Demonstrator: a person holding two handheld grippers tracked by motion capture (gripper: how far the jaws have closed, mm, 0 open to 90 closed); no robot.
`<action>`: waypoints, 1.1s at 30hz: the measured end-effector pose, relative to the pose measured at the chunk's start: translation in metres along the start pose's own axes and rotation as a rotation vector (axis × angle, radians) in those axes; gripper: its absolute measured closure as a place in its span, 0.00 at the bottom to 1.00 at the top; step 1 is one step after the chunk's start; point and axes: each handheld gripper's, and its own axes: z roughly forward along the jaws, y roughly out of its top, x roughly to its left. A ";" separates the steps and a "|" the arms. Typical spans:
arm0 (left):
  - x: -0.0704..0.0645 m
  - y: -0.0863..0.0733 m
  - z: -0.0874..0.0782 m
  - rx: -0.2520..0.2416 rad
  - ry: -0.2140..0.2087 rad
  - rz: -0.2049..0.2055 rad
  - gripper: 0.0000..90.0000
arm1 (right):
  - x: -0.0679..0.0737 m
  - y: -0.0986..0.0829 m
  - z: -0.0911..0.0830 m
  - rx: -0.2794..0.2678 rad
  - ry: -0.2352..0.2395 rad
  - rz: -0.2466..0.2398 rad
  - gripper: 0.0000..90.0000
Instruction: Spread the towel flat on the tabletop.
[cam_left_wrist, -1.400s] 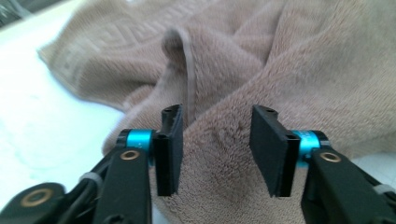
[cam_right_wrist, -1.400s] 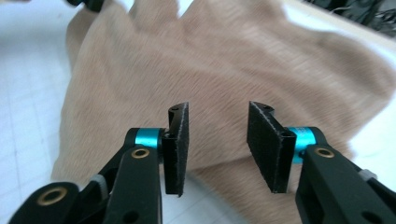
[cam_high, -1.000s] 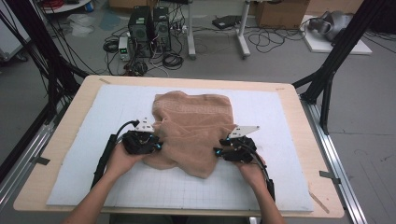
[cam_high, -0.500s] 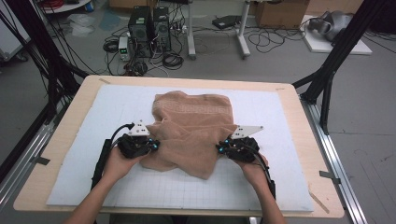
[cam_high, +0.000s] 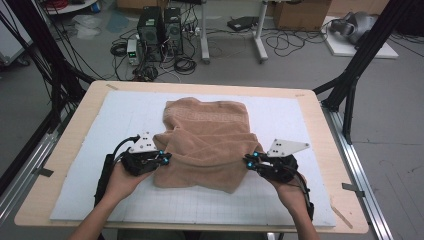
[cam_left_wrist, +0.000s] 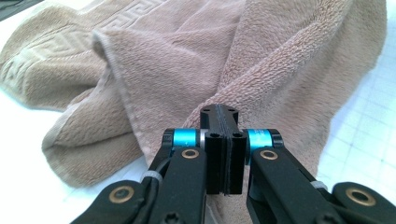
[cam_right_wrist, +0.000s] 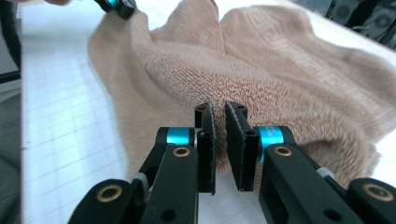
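Left gripper (cam_left_wrist: 219, 140): jaws pressed flat together at the left edge of the tan towel (cam_high: 207, 142); whether any cloth was caught between them could not be made out, since the pads met with no gap and the towel's fold rose just behind them. In the high view this gripper (cam_high: 165, 159) sat at the towel's near-left corner, its jaw tips too small to read and partly merged with the cloth.

Right gripper (cam_right_wrist: 219, 144): jaws a little apart, a narrow slot between the pads, with the pile of the towel directly behind; contact with the cloth could not be judged. From above it (cam_high: 250, 162) stood at the towel's near-right edge.

The towel lay bunched and folded over itself in the middle of the white gridded mat (cam_high: 100, 125) on the wooden table (cam_high: 75, 112), its patterned border toward the far side. Its underside and inner folds were hidden. Both hands (cam_high: 122, 180) were cut off at the lower frame edge.
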 end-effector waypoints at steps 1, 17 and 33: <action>0.000 0.001 0.001 0.003 -0.004 0.000 0.99 | 0.002 0.001 -0.005 -0.008 -0.002 -0.006 0.92; -0.007 -0.008 0.049 0.164 -0.037 0.016 0.71 | -0.015 -0.023 0.002 0.047 0.004 0.076 0.90; -0.014 0.001 0.002 -0.003 0.008 0.037 0.94 | 0.004 -0.001 -0.008 0.016 0.011 -0.001 0.91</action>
